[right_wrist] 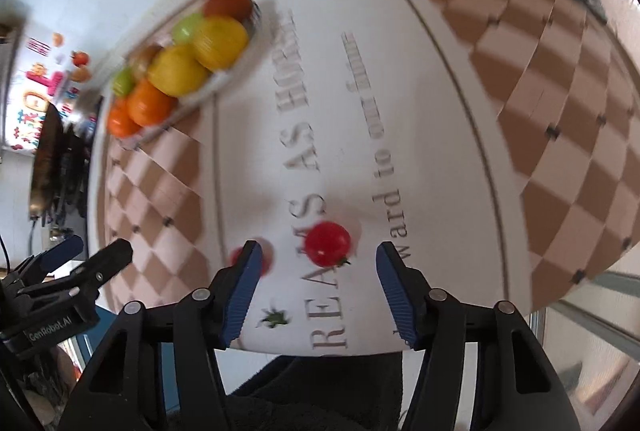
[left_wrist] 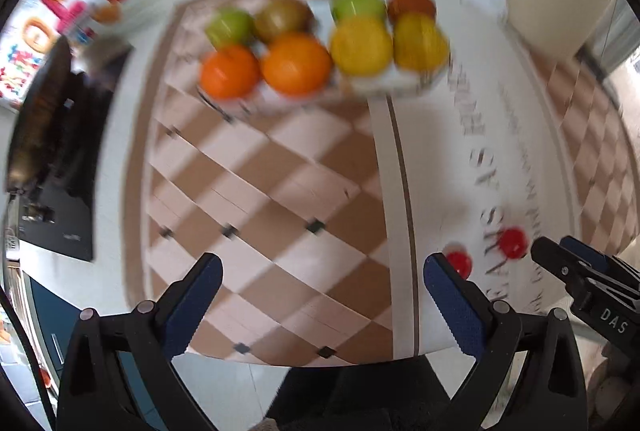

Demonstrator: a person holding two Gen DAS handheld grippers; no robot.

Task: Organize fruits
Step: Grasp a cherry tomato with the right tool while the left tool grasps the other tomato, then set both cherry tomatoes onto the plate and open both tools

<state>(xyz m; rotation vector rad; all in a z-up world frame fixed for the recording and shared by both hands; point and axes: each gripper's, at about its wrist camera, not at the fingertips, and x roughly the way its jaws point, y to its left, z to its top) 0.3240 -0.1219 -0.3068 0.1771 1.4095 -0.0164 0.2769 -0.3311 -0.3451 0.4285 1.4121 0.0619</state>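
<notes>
Checked tablecloth (right_wrist: 560,151); right tool (right_wrist: 318,271) spread around cherry tomato (right_wrist: 328,244).

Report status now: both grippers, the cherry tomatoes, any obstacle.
Left gripper open, empty. Right gripper open, nearest cherry tomato ahead between its fingers. Second tomato beside. Nothing blocking.

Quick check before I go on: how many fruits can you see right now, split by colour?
Orange: 2
Yellow: 2
Green: 2
Brown: 1
Dark red, in the tray: 1
Small red, loose on the table: 2
Total: 10
</notes>
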